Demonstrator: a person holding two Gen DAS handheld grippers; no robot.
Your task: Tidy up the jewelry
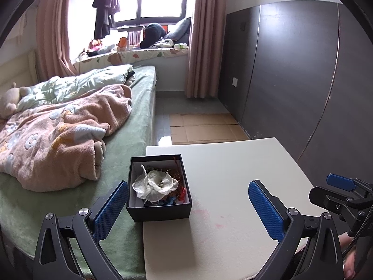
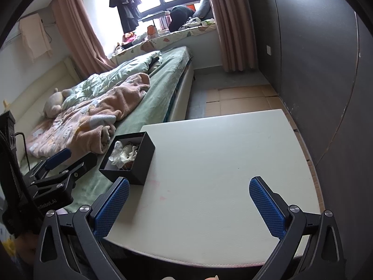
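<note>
— Black square cardboard box (image 1: pixel 159 187) sat open at the white desk's (image 1: pixel 233 175) left edge beside the green bed (image 1: pixel 139 107), a cream fabric flower (image 1: pixel 153 185) heaped over what looked like beads.

— And the grippers?

— Left gripper (image 1: pixel 188 207) and right gripper (image 2: pixel 189 206) hovered near, jaws wide, holding nothing. Bare desk lay rightward for sorting.

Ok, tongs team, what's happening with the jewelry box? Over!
Both tongs open, left and right, holding nothing. Black box lidless at the white table's left edge, white flower atop the jewelry. Nothing in the way.
</note>
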